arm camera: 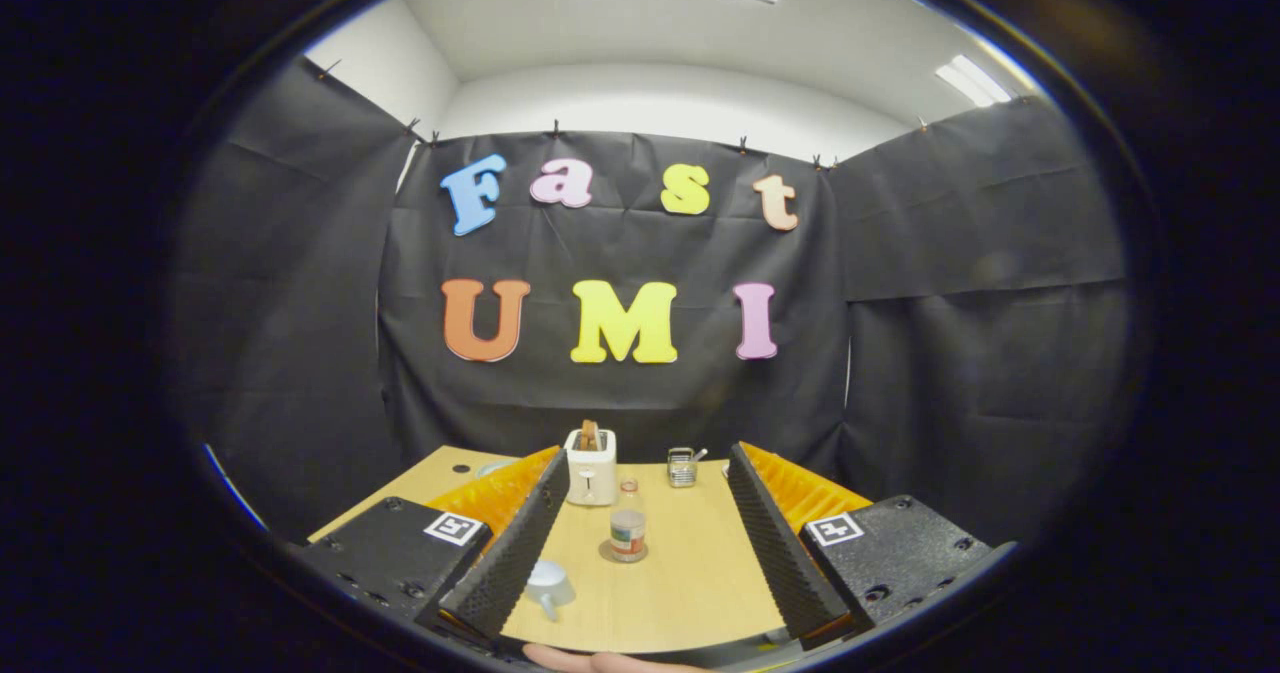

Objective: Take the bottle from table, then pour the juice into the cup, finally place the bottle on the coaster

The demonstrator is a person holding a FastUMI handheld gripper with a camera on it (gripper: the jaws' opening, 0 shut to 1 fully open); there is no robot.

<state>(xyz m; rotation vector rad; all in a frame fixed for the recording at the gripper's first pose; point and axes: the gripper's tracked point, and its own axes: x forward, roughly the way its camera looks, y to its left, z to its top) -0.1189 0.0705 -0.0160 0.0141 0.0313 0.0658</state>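
- bottle upright on the coaster, mid-counter, between the two fingers and beyond their tips; clear neck, label band around the body, contents hard to make out
- cup near the left finger, closer than the bottle, handle pointing toward the camera; partly cut by that finger
- hand-held gripper spread wide open, holding nothing, fingers apart from the bottle on both sides
- toaster behind the bottle, something brown sticking out of the slot, too small to identify
- small wire rack at the counter's far edge, right of the toaster, details unclear
- pale round item beyond the left finger, mostly hidden
- counter light wood grain
- black cloth walls around the booth, white ceiling with light panels above
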